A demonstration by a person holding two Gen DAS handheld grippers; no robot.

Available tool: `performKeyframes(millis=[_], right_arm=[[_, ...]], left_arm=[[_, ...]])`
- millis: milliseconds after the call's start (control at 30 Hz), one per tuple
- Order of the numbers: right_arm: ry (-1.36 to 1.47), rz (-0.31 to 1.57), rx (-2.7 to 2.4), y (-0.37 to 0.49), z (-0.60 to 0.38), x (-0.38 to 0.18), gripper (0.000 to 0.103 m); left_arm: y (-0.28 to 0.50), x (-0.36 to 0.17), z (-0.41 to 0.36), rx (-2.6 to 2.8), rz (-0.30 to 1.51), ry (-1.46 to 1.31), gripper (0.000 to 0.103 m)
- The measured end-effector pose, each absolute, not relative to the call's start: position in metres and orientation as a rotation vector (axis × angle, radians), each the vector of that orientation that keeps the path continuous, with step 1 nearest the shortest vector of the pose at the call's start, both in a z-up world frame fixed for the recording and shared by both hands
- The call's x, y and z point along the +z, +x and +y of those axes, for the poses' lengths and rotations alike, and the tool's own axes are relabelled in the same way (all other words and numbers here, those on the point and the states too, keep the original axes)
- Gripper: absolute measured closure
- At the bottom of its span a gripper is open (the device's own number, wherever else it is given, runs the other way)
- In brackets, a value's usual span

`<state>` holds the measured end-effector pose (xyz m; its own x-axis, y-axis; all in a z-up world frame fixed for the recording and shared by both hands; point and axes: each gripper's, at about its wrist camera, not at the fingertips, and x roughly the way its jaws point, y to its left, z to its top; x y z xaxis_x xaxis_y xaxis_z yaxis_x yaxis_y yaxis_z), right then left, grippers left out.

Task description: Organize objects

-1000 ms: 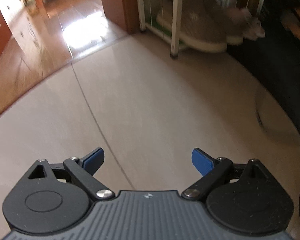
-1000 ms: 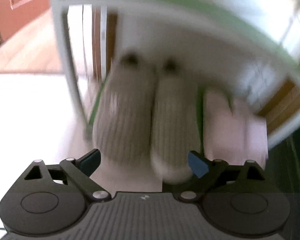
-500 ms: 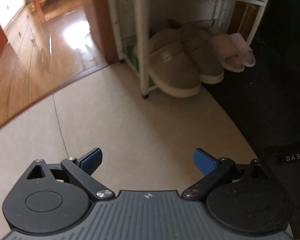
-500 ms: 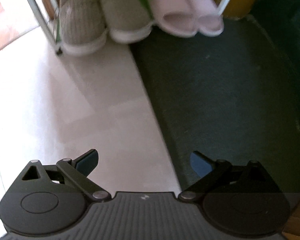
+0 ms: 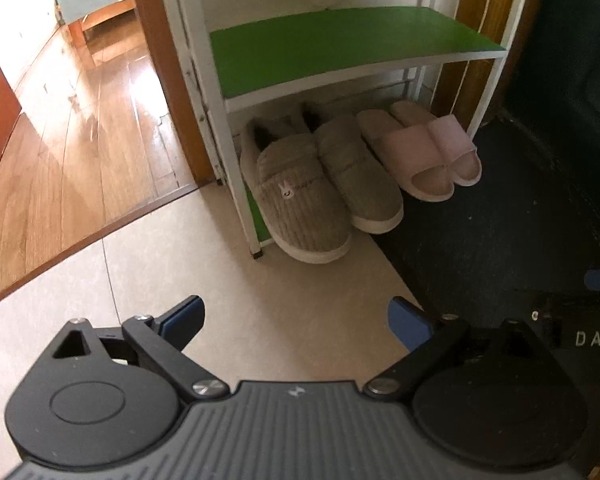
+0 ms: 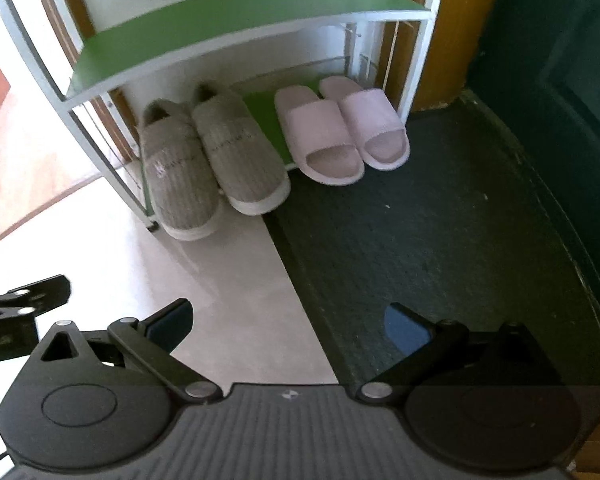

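Your left gripper (image 5: pixel 296 316) hangs spread and empty over the tile in front of the white shoe rack (image 5: pixel 204 92). On the rack's bottom level the grey corduroy slippers (image 6: pixel 212 152) sit left, the pink slides (image 6: pixel 340 132) right, toes overhanging. Your right gripper (image 6: pixel 288 320) also gapes, empty. Both pairs look shelved; little seems left.

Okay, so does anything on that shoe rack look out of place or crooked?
Mostly tidy. Both pairs sit side by side on the bottom shelf, but the grey slippers overhang its front edge, toes out over the floor tile. The pink slides also stick out, onto the dark mat. The upper green shelf holds nothing.
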<state>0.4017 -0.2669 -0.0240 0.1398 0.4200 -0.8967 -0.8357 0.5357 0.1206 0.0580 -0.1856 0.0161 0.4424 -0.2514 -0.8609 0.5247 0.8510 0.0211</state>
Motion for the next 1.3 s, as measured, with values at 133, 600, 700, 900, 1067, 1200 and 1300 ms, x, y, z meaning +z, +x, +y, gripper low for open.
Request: performKeyframes(millis=[133, 600, 700, 900, 1067, 1200, 1300], right_arm=[[-0.448, 1.052, 0.969, 0.401, -0.268, -0.016, 0.0], [-0.45, 0.997, 0.974, 0.402, -0.267, -0.01, 0.0], [-0.45, 0.995, 0.973, 0.402, -0.266, -0.011, 0.0], [-0.46, 0.99, 0.975, 0.403, -0.267, -0.01, 0.0], [-0.459, 0.976, 0.981, 0.403, -0.268, -0.007, 0.0], [-0.457, 0.978, 0.983, 0.404, -0.267, -0.008, 0.0], [-0.46, 0.977, 0.985, 0.404, -0.266, -0.008, 0.0]], left_arm=[[0.054, 0.018, -0.193, -0.501, 0.983, 0.329, 0.005], [0.05, 0.028, -0.197, -0.506, 0.928, 0.337, 0.005], [0.051, 0.028, -0.196, -0.507, 0.932, 0.329, 0.005], [0.051, 0.028, -0.195, -0.511, 0.931, 0.322, 0.005], [0.051, 0.029, -0.194, -0.511, 0.93, 0.319, 0.005], [0.052, 0.029, -0.195, -0.508, 0.931, 0.325, 0.005], [0.053, 0.028, -0.195, -0.507, 0.934, 0.319, 0.005]])
